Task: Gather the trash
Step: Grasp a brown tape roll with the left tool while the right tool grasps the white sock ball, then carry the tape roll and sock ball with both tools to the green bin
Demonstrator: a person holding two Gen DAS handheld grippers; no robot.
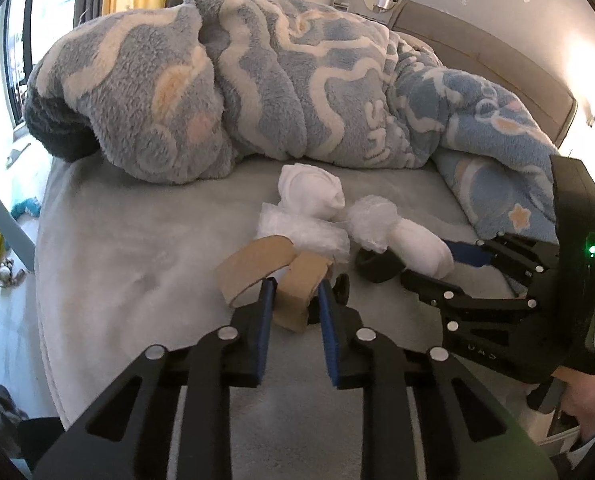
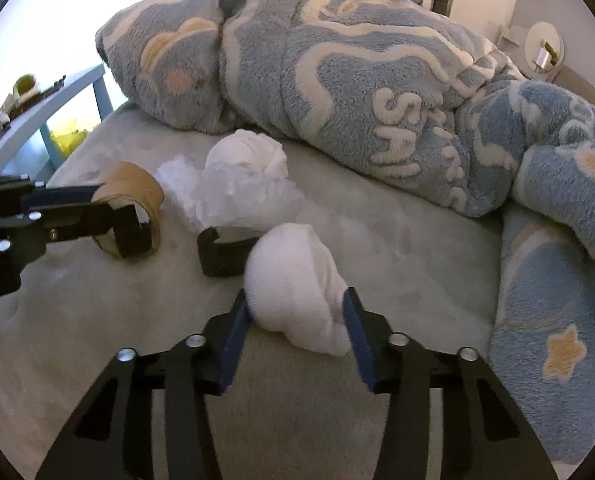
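Trash lies on a grey bed sheet (image 1: 129,248). My left gripper (image 1: 297,286) is shut on a torn brown cardboard ring (image 1: 253,266), its blue pads pressing one curl of it; the right wrist view shows the same grip (image 2: 117,216) on the ring (image 2: 137,186). My right gripper (image 2: 295,300) is shut on a white crumpled paper wad (image 2: 293,280), which also shows in the left wrist view (image 1: 421,254). A second white wad (image 1: 313,190), clear crumpled plastic (image 1: 309,234) and a black ring (image 1: 377,266) lie loose between the grippers.
A bulky blue and cream fleece blanket (image 1: 257,80) is heaped along the far side of the bed and spills down on the right (image 2: 557,300). A person's hand (image 1: 589,408) holds the right gripper. A light blue table (image 2: 37,116) stands beyond the bed's left edge.
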